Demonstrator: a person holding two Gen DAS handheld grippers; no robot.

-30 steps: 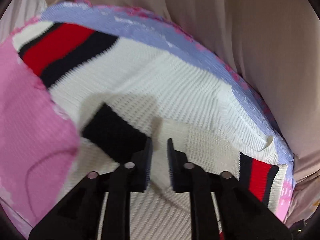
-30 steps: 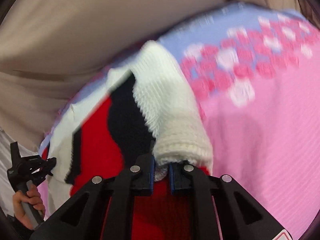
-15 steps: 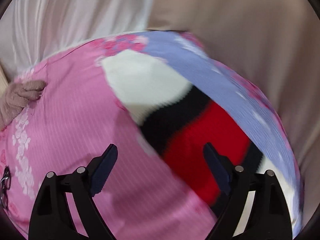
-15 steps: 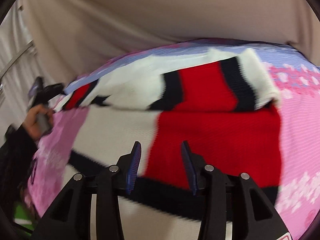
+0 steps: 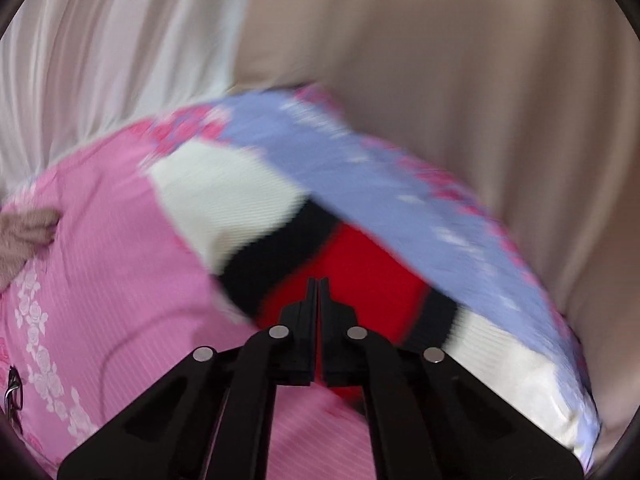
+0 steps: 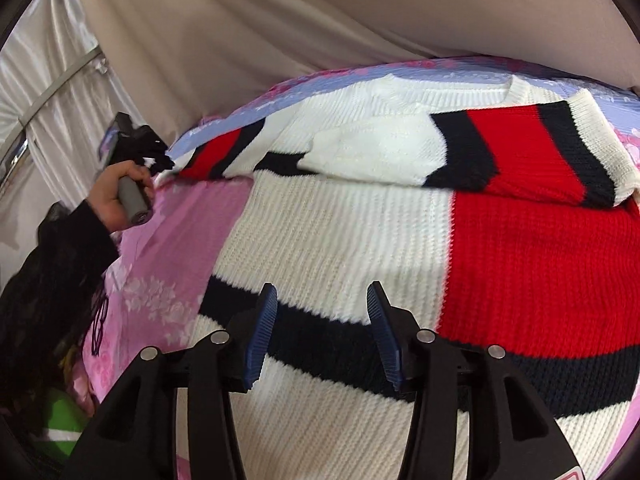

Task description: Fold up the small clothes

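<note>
A white knit sweater with red and black blocks lies flat on a pink and lilac floral sheet. Both sleeves are folded across its chest. My right gripper is open and empty, hovering over the sweater's lower body above a black stripe. My left gripper is shut, its tips over the red and black band of the left sleeve; the view is blurred and I cannot tell if cloth sits between the pads. The left gripper also shows in the right wrist view at the sweater's far left edge.
Beige curtain fabric hangs behind the bed and white curtain to the left. A brown cloth lies at the sheet's left edge. A green object sits low beside the bed.
My right gripper let go of the right sleeve cuff, opened and pulled back over the sweater's body. My left gripper opened, moved to the left sleeve and shut.
</note>
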